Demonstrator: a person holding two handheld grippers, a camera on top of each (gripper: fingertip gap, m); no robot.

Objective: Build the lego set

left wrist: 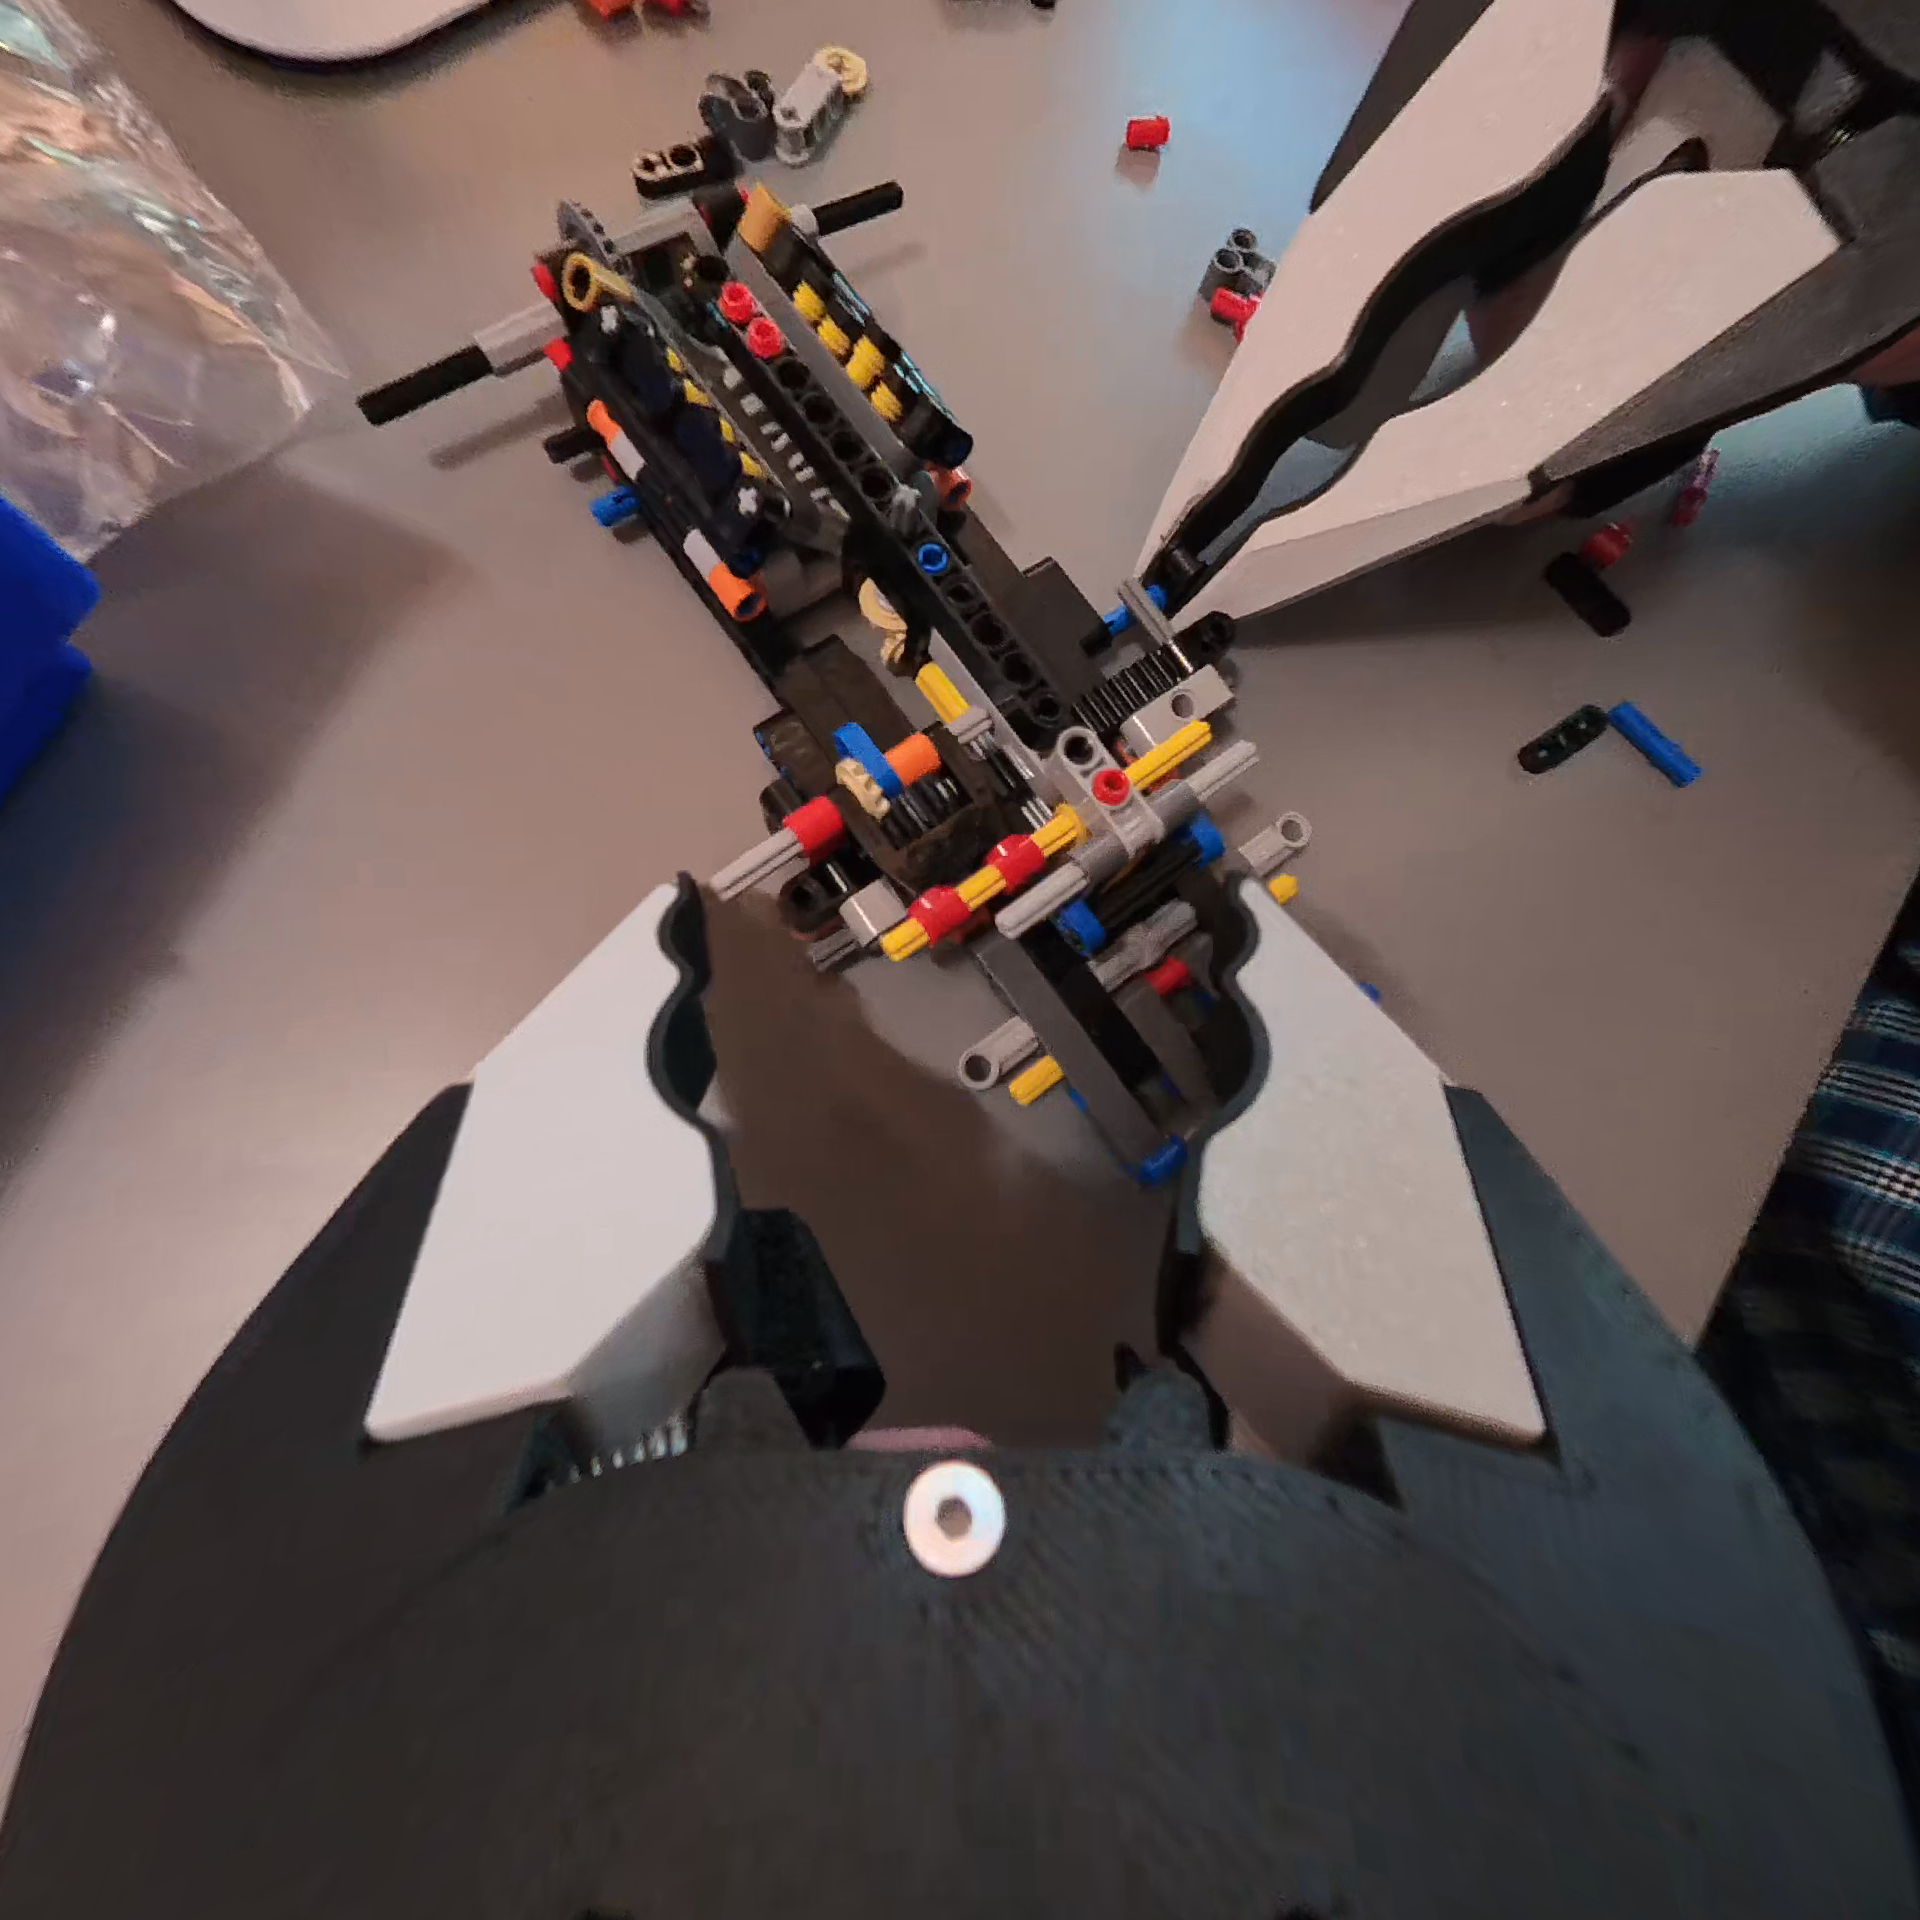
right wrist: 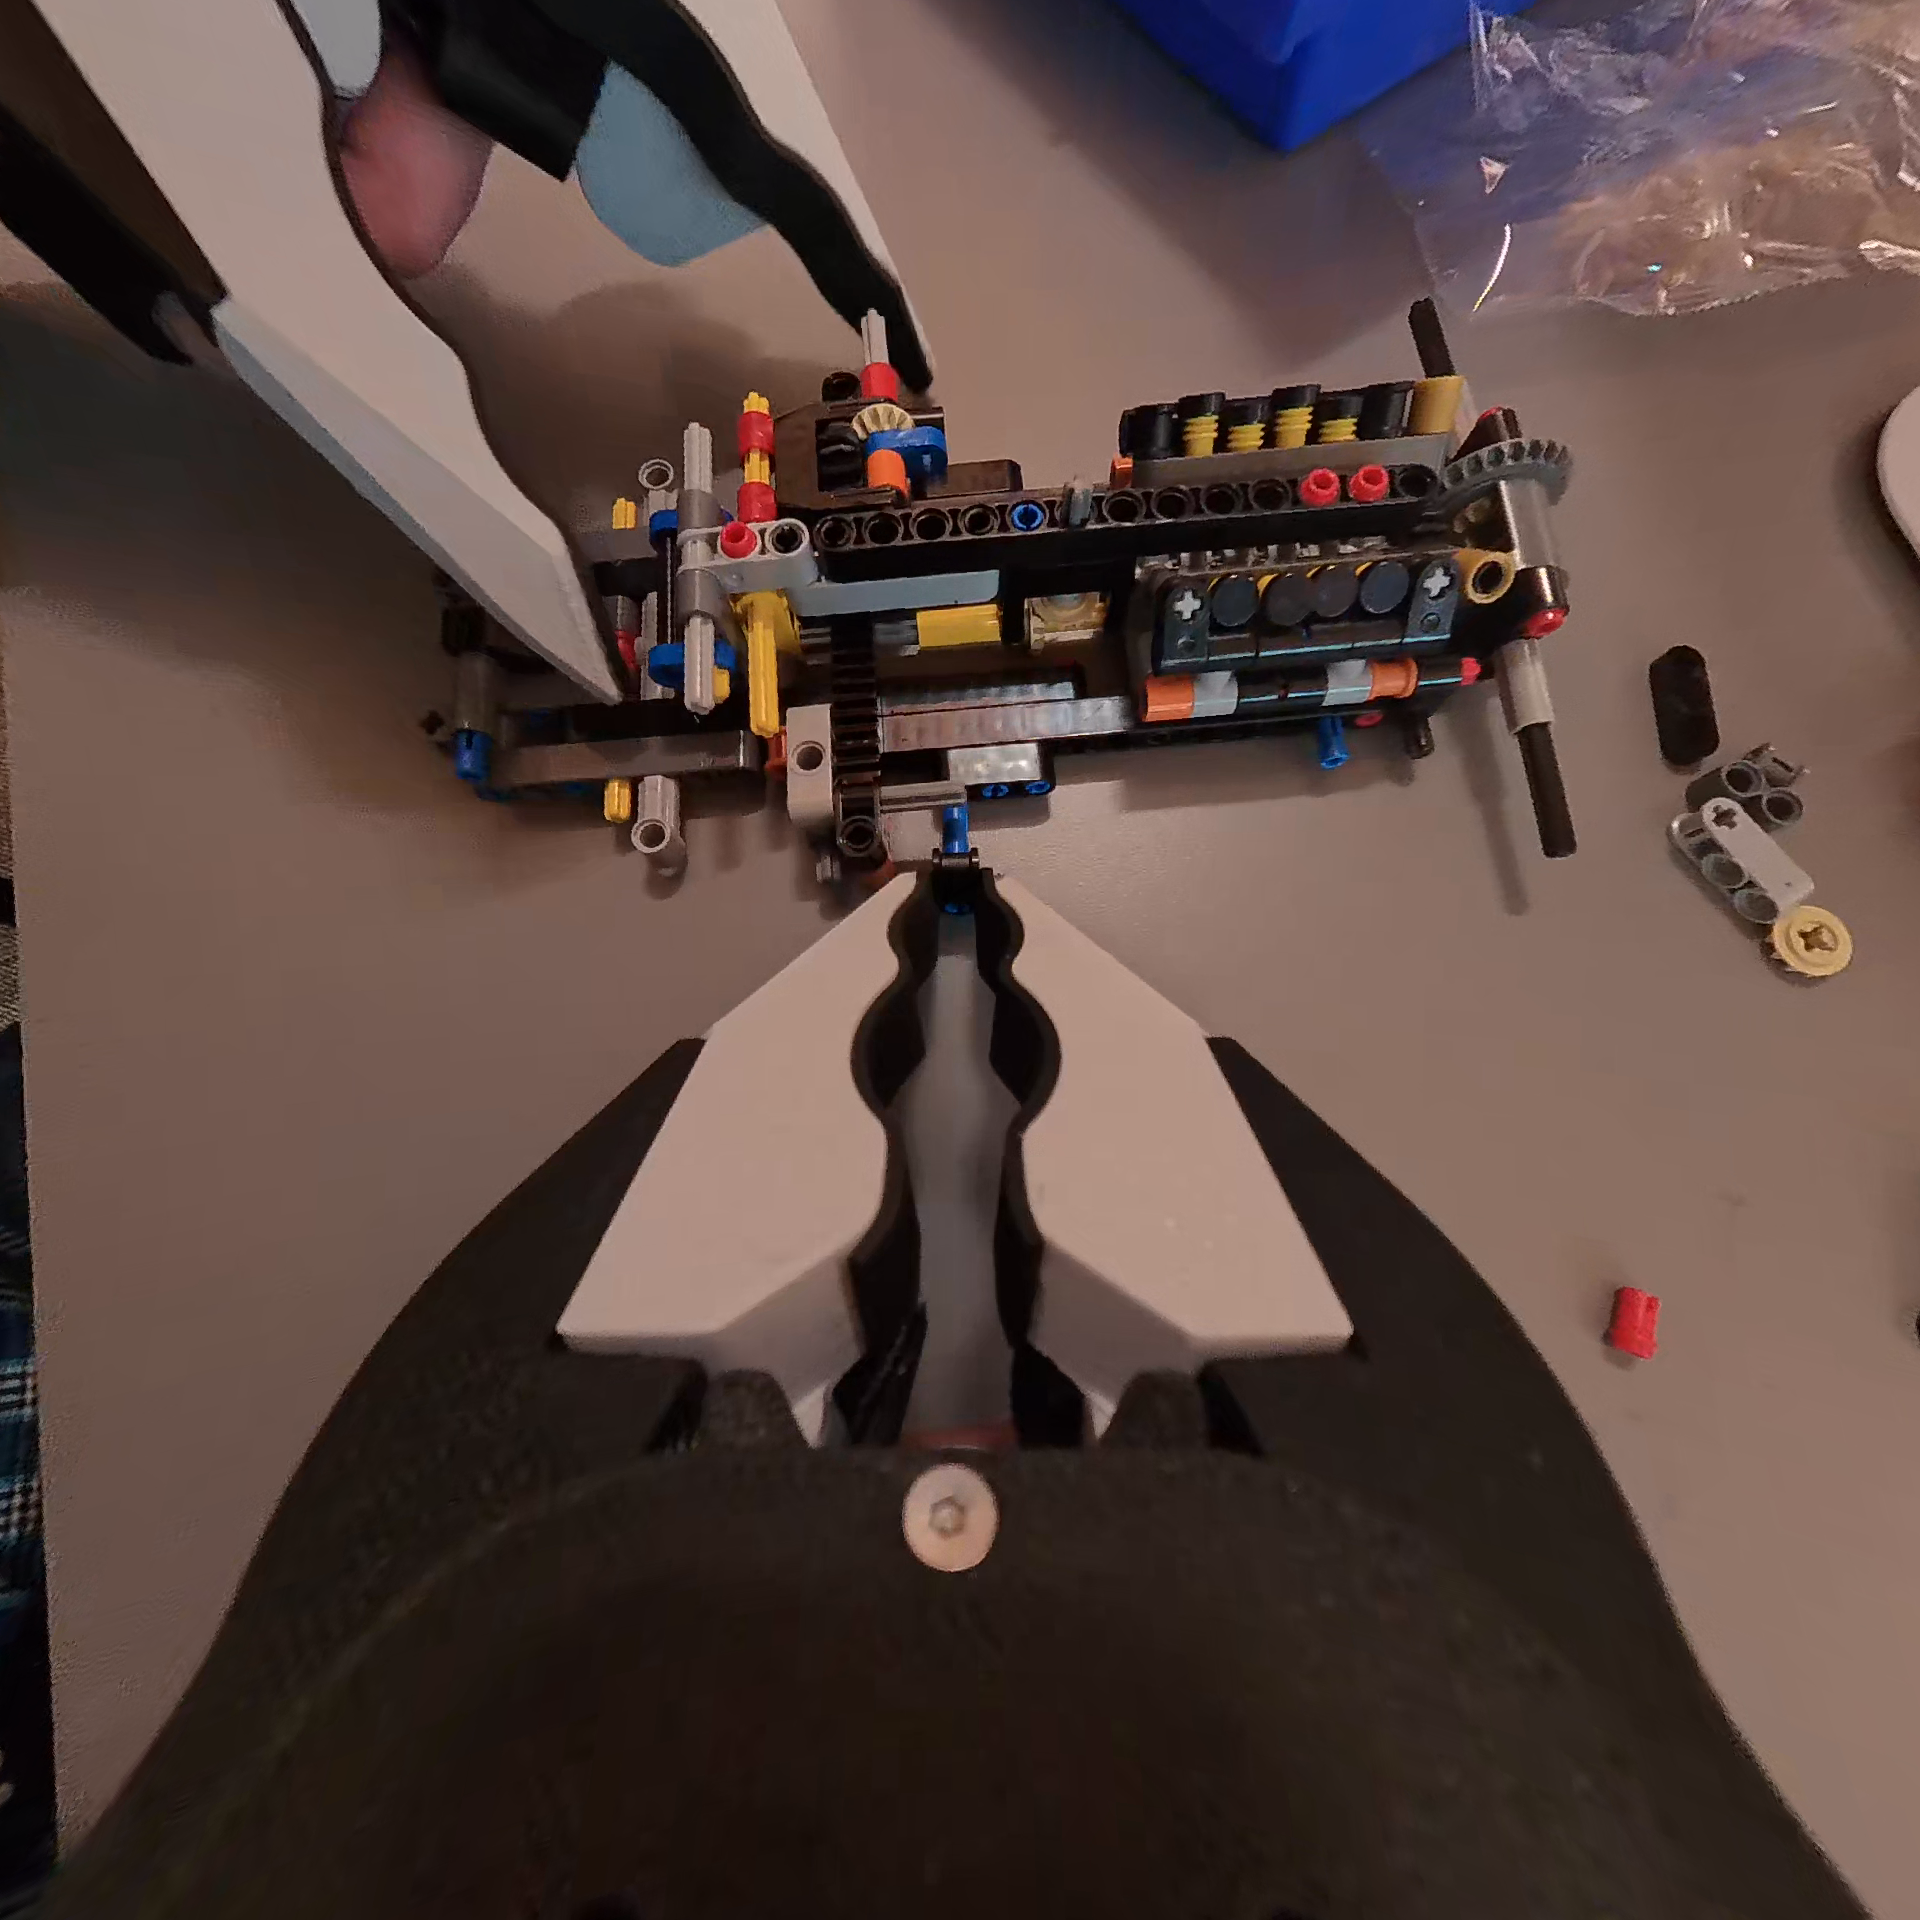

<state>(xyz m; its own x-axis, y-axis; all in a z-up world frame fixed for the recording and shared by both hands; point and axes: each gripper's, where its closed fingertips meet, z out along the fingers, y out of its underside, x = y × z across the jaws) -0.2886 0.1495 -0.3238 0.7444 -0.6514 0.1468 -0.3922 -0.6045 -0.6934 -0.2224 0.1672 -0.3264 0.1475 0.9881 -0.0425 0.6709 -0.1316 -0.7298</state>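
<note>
— Lego chassis [right wrist: 1039, 603]: how many, and where?
— One, lying flat on the grey table [right wrist: 1351, 1091], mid-scene. Two tongs work on it.
— Their state?
— The left gripper [left wrist: 961, 914] gapes wide, its fingers straddling the near end of the model. The right gripper [right wrist: 954, 883] is pinched narrow on a small black connector with a blue pin [right wrist: 954, 891], right beside the chassis edge, where another blue pin [right wrist: 954, 826] sticks out.
— Loose parts?
— One red bush [right wrist: 1631, 1322] near right, a grey-and-tan cluster [right wrist: 1756, 862] and one black beam [right wrist: 1681, 704] (far right of the model). One clear plastic bag [right wrist: 1683, 156] and one blue box [right wrist: 1299, 62] sit beyond.
</note>
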